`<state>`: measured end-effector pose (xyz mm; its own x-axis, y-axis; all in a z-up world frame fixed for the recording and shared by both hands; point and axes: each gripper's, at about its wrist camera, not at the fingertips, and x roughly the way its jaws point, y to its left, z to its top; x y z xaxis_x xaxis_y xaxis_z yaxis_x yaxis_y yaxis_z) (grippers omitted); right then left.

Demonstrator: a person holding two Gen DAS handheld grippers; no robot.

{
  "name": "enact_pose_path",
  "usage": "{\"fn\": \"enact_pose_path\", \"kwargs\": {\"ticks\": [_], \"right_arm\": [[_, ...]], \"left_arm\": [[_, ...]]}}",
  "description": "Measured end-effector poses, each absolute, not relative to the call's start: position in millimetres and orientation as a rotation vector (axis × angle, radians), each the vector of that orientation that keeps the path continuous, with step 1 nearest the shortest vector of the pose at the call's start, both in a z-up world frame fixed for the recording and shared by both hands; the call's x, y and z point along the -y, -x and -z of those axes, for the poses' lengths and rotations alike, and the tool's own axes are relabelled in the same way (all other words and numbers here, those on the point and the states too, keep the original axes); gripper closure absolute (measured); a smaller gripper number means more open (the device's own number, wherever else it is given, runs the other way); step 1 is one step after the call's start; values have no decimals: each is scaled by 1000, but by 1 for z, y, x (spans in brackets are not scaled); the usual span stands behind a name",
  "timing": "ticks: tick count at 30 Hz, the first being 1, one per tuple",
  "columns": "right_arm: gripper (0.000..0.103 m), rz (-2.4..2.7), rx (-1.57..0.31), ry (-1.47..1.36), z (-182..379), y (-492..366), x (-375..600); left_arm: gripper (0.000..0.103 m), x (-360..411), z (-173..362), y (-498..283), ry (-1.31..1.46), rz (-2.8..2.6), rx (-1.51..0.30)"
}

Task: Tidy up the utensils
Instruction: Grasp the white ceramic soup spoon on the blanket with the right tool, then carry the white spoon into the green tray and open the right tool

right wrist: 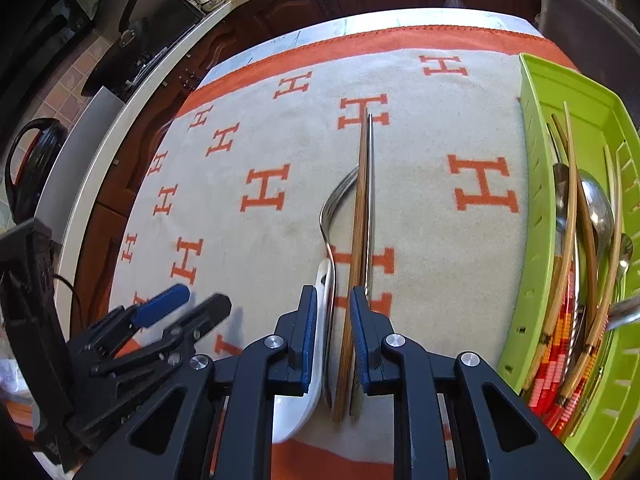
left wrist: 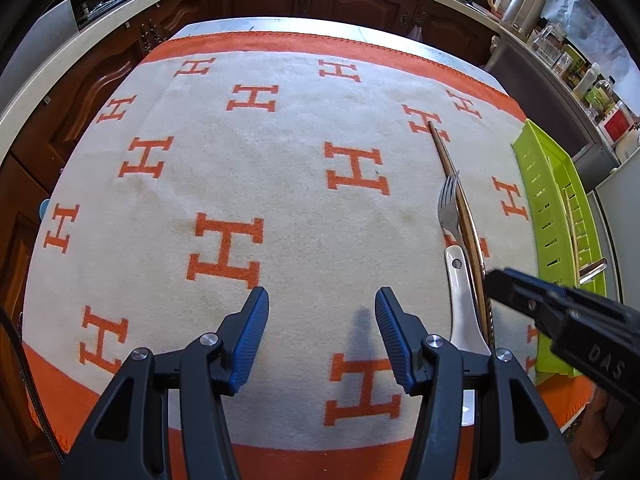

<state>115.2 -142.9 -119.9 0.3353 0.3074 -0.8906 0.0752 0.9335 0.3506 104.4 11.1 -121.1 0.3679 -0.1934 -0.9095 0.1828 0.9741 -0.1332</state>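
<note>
Your right gripper (right wrist: 333, 300) is hanging over the little pile: a fork (right wrist: 330, 216), a wooden chopstick (right wrist: 358, 220), a metal chopstick (right wrist: 371, 200) and a white spoon (right wrist: 304, 392). They are all pointing straight away from you, up the middle of the frame. Its fingers are sitting a little apart on either side of the pile, not squeezing yet. Your left gripper (left wrist: 322, 312) is wide apart and holding nothing, farther off at lower left. The green tray (right wrist: 536, 200) on the right is already holding spoons and chopsticks

The left wrist view looks forward and down over the H-patterned cloth (left wrist: 248, 184), cabinets along the frame's top; the right wrist view sits lower, seemingly closer, over the fork (right wrist: 334, 216); both share that cloth, the fork and the green tray (left wrist: 548, 208).
</note>
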Motion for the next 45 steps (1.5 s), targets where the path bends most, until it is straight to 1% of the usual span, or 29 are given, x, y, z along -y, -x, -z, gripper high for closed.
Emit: {"fn": "enact_pose_path", "kwargs": {"ticks": [10, 21, 25, 29, 37, 40, 43, 45], "right_arm": [[85, -169, -1299, -372, 120, -79, 135], [85, -161, -1369, -400, 130, -60, 121], [86, -154, -1360, -362, 130, -58, 107], [91, -146, -1338, -313, 127, -57, 94], [90, -135, -1347, -315, 135, -64, 87], [91, -148, -1323, -315, 135, -65, 86], [97, -164, -1280, -343, 131, -65, 89], [98, -151, -1265, -344, 128, -64, 93]], "left_arm": [[49, -14, 117, -98, 24, 255, -1159], [49, -31, 109, -88, 57, 262, -1139], [49, -38, 106, -83, 68, 261, -1128], [49, -43, 103, -79, 74, 261, -1120], [49, -53, 102, -75, 84, 248, -1114], [49, -55, 102, -74, 86, 243, -1114], [49, -55, 101, -73, 83, 239, -1112], [49, -54, 100, -73, 77, 235, -1110]]}}
